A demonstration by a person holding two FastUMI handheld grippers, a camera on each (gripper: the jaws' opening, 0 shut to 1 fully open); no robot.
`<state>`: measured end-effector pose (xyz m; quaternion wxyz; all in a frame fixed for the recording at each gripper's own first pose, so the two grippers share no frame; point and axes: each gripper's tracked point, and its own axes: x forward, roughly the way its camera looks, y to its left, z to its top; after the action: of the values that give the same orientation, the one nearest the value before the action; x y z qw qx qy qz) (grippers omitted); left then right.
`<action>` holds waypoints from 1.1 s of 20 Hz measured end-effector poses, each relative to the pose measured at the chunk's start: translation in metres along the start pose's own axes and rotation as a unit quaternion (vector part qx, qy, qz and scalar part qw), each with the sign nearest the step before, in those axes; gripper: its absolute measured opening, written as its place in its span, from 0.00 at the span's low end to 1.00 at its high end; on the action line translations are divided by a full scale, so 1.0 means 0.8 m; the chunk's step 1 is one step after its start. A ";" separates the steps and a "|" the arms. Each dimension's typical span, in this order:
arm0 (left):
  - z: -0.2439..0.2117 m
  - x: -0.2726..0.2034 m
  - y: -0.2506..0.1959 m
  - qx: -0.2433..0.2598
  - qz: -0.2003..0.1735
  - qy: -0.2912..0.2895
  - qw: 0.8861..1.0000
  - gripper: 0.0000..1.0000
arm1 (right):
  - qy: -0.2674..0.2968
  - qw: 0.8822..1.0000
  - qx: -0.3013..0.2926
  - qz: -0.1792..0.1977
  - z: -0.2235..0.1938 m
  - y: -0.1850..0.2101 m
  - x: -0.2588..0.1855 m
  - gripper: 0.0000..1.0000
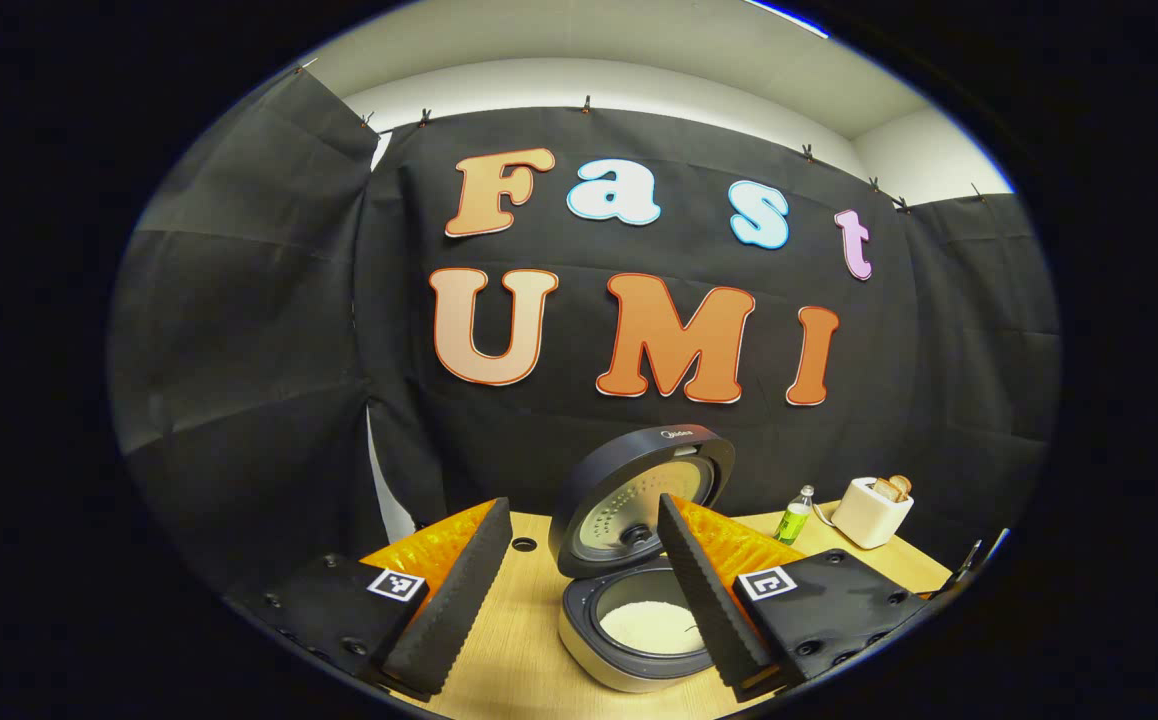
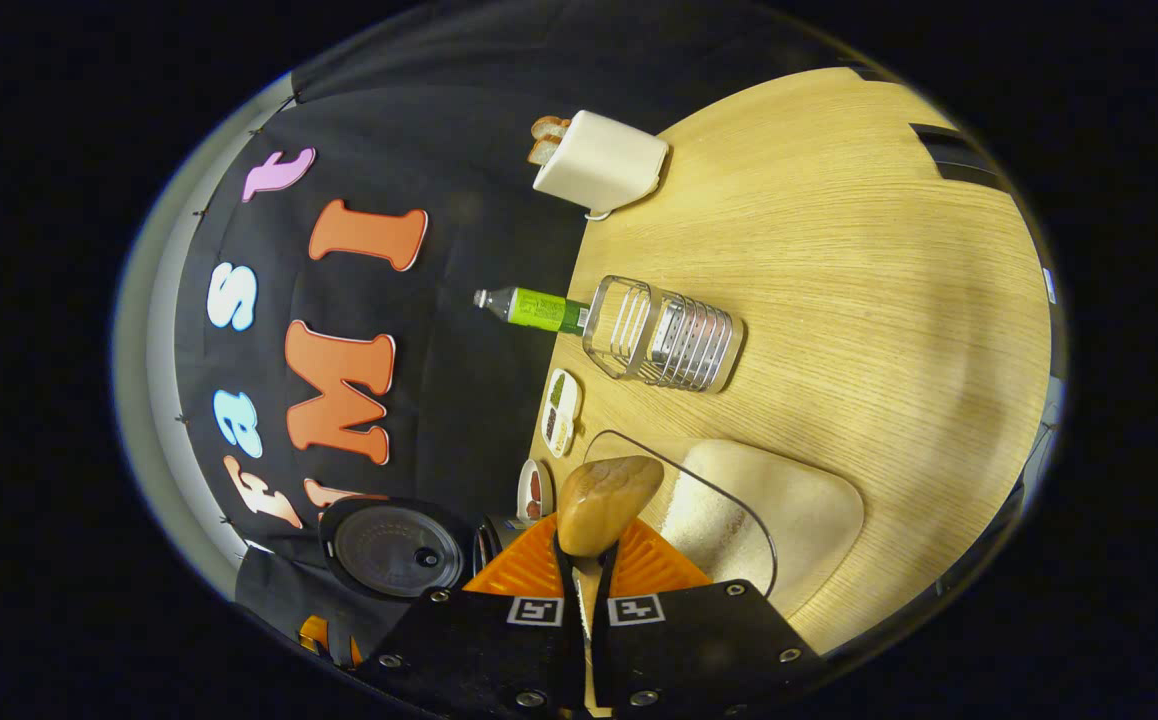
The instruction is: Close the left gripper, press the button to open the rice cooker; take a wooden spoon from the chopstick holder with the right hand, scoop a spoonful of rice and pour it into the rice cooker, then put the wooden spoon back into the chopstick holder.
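On the counter (image 1: 529,660), in the left gripper view, the rice cooker (image 1: 639,560) stands with its lid raised and white rice in its pot, between and just beyond the fingers of the left tongs (image 1: 579,590), which gape wide and hold nothing. In the right gripper view, the right tongs (image 2: 589,580) are clamped on the handle of the wooden spoon (image 2: 607,503), its bowl jutting forward over the clear container of rice (image 2: 799,510). Beyond it the wire chopstick holder (image 2: 664,335) stands on the counter, a green bottle (image 2: 534,308) behind it and a toaster (image 2: 601,163) farther off.
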<state>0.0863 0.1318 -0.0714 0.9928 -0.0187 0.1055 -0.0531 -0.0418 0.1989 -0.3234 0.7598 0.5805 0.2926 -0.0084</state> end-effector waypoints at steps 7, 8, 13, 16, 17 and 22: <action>0.002 0.002 -0.011 0.000 -0.008 -0.005 1.000 0.99 | -0.012 0.999 0.028 0.034 0.027 0.032 -0.021 0.02; 0.003 0.002 -0.011 -0.001 -0.008 -0.005 1.000 0.99 | -0.010 0.999 0.031 0.036 0.028 0.036 -0.025 0.02; -0.002 0.006 -0.010 -0.004 -0.005 -0.007 1.000 0.98 | -0.011 0.998 0.041 0.042 0.034 0.068 -0.040 0.02; -0.006 0.006 -0.008 -0.006 -0.005 -0.005 1.000 0.98 | -0.011 0.998 0.043 0.054 0.040 0.102 -0.041 0.02; -0.005 0.006 -0.008 -0.006 -0.005 -0.006 1.000 0.98 | -0.012 0.997 0.041 0.061 0.042 0.116 -0.040 0.02; -0.004 0.006 0.002 -0.002 0.004 -0.010 1.000 0.96 | -0.006 0.995 0.037 0.092 0.040 0.195 -0.031 0.02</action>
<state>0.0909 0.1330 -0.0756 0.9940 -0.0211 0.0960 -0.0485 0.0067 0.2129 -0.1705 0.7373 0.6326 0.2324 0.0473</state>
